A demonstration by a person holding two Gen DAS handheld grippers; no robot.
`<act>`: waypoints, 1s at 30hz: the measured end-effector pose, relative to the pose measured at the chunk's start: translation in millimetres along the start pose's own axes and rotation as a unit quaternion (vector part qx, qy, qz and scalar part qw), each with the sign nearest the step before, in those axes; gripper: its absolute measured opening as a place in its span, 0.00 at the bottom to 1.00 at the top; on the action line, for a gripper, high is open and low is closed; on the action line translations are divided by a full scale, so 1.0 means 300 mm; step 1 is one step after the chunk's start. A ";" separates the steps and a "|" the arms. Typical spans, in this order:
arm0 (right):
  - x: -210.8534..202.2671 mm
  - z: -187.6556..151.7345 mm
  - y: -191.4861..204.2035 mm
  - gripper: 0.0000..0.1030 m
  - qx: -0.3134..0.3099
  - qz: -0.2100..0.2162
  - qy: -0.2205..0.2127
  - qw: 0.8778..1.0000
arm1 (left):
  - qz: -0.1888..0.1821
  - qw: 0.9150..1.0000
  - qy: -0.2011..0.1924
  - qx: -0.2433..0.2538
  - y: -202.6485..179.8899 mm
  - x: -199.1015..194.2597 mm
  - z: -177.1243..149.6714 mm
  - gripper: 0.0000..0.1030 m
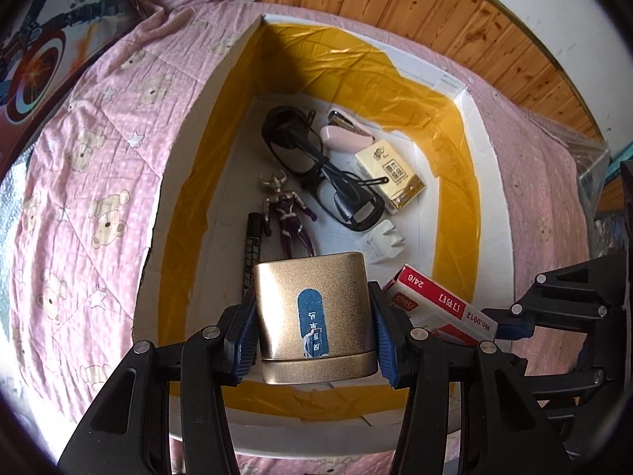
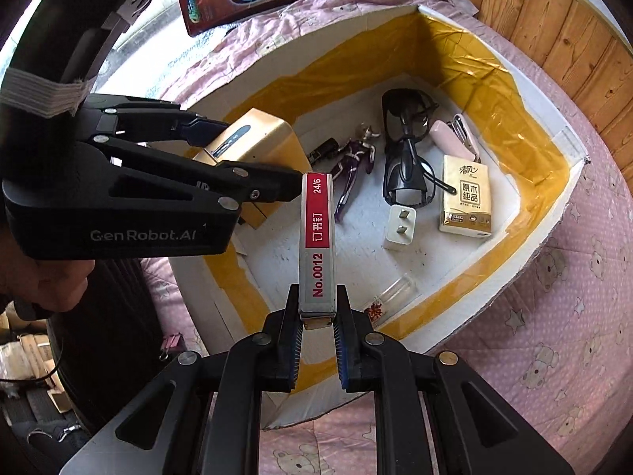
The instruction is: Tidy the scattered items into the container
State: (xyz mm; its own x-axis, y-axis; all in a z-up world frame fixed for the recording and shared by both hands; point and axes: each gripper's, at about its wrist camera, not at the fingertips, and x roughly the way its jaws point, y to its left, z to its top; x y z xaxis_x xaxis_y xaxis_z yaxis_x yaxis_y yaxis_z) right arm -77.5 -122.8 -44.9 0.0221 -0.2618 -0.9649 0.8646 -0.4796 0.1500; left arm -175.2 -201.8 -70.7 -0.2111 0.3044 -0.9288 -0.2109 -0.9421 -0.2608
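Note:
My left gripper is shut on a gold tin with a blue label, held over the near end of the white foam box lined with yellow tape. My right gripper is shut on a red and white staple box, held above the same box; that staple box shows at the right of the left wrist view. The left gripper and tin appear at the left in the right wrist view. Inside lie a toy figure, glasses, tissue pack, white plug and pink stapler.
The foam box rests on a pink bear-print quilt. A colourful picture box lies at the back left. A wooden wall runs behind. A clear vial lies on the box floor. A hand grips the left tool.

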 end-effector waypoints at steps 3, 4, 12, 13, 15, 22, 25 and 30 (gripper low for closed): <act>0.029 0.012 0.005 0.15 -0.017 -0.006 0.027 0.999 | 0.011 0.999 0.031 0.005 -0.002 0.043 0.011 0.51; 0.038 0.015 0.009 0.15 -0.024 -0.008 0.036 0.999 | 0.013 0.999 0.042 0.006 -0.001 0.057 0.012 0.51; 0.099 0.031 0.047 0.15 -0.066 -0.024 0.089 0.994 | 0.034 0.995 0.091 0.020 0.011 0.121 0.012 0.51; 0.104 0.031 0.048 0.15 -0.067 -0.024 0.092 0.993 | 0.035 0.995 0.094 0.019 0.015 0.126 0.013 0.51; 0.110 0.031 0.047 0.15 -0.064 -0.023 0.095 0.993 | 0.039 0.994 0.097 0.015 0.024 0.132 0.015 0.52; 0.097 0.021 0.044 0.21 -0.043 -0.014 0.086 0.995 | 0.054 0.995 0.083 0.028 0.006 0.101 0.003 0.54; 0.082 0.012 0.046 0.21 -0.038 -0.012 0.083 0.996 | 0.058 0.995 0.072 0.031 -0.006 0.073 -0.005 0.54; 0.044 -0.016 0.041 0.22 -0.021 -0.008 0.072 0.997 | 0.080 0.995 0.040 0.049 -0.037 0.001 -0.033 0.54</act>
State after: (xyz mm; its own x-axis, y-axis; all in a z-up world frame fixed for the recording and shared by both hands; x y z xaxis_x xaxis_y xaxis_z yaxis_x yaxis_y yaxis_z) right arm -64.2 -128.2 -56.7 0.0778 -0.1303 -0.9884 0.8857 -0.4461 0.1285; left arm -163.5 -192.7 -70.6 -0.1742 0.1358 -0.9753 -0.2735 -0.9581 -0.0845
